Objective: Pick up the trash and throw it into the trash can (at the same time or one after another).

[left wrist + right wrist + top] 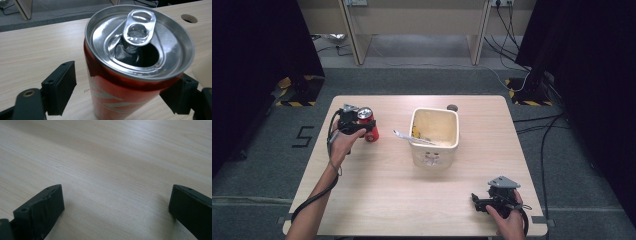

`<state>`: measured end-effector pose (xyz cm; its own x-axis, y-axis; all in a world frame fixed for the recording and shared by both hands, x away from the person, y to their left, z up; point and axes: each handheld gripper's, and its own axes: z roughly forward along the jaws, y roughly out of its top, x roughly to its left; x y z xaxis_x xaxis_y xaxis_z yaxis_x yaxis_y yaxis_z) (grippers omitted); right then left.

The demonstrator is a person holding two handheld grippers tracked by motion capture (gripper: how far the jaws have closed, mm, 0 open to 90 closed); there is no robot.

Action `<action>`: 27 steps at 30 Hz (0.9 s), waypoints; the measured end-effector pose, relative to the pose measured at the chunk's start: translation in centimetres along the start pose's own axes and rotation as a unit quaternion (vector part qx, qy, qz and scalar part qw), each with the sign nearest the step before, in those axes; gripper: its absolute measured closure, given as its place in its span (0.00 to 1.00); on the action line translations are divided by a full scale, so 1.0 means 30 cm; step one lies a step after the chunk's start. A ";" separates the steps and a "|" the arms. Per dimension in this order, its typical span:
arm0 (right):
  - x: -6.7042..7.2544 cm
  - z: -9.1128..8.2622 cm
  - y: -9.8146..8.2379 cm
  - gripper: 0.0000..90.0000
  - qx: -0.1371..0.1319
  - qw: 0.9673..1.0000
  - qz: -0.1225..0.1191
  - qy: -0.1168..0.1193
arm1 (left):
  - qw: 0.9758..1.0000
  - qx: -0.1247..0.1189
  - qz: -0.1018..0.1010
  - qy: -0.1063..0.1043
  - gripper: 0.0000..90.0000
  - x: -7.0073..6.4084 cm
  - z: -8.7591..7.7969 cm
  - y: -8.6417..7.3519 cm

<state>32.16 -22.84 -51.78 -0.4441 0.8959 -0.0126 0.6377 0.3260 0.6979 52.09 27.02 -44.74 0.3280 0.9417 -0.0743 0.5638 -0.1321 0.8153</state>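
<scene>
A red drinks can (370, 127) with an opened silver top stands on the wooden table (387, 190) at the left. In the left gripper view the can (112, 90) rises between the black jaws. My left gripper (365, 129) (121, 87) is open around it: a narrow gap shows between the left jaw and the can, while the right jaw sits against or just behind its side. My right gripper (477, 202) (116, 205) is open near the table's front right corner, jaws wide apart over bare wood.
A cream square tub (435, 150) stands at the table's middle, a metal utensil (408, 137) leaning over its left rim. A small round hole (452, 107) (189, 18) lies in the tabletop behind the tub. Cables run across the floor at the right.
</scene>
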 end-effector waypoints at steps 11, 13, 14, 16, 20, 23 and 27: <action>0.001 0.000 0.000 0.00 0.000 1.000 0.000 0.001 | 1.000 -0.001 0.021 -0.006 0.37 -0.006 0.003 -0.001; 0.001 0.000 0.000 0.00 0.000 1.000 0.000 0.001 | 1.000 -0.004 0.028 -0.010 0.38 -0.016 -0.013 -0.001; 0.001 0.000 0.000 0.00 0.000 1.000 0.000 0.001 | 0.999 -0.004 0.030 -0.012 0.38 -0.019 -0.020 0.000; 0.001 0.000 0.000 0.00 0.000 1.000 -0.001 0.001 | 0.999 -0.001 0.036 -0.016 0.38 -0.027 -0.034 0.004; 0.001 0.000 0.000 0.00 0.000 1.000 -0.003 0.003 | 0.999 0.000 0.045 -0.027 0.38 -0.043 -0.066 0.020; 0.001 0.000 0.000 0.00 0.000 1.000 -0.003 0.003 | 0.998 -0.006 0.052 -0.034 0.38 -0.059 -0.092 0.035; 0.001 0.000 0.000 0.00 0.000 1.000 -0.003 0.003 | 0.997 -0.010 0.059 -0.045 0.38 -0.075 -0.117 0.053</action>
<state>32.15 -22.82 -51.78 -0.4513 0.8923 -0.0134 0.6347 0.3315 0.6980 49.59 25.78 -41.28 0.4581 0.8884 -0.0282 0.5031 -0.2330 0.8322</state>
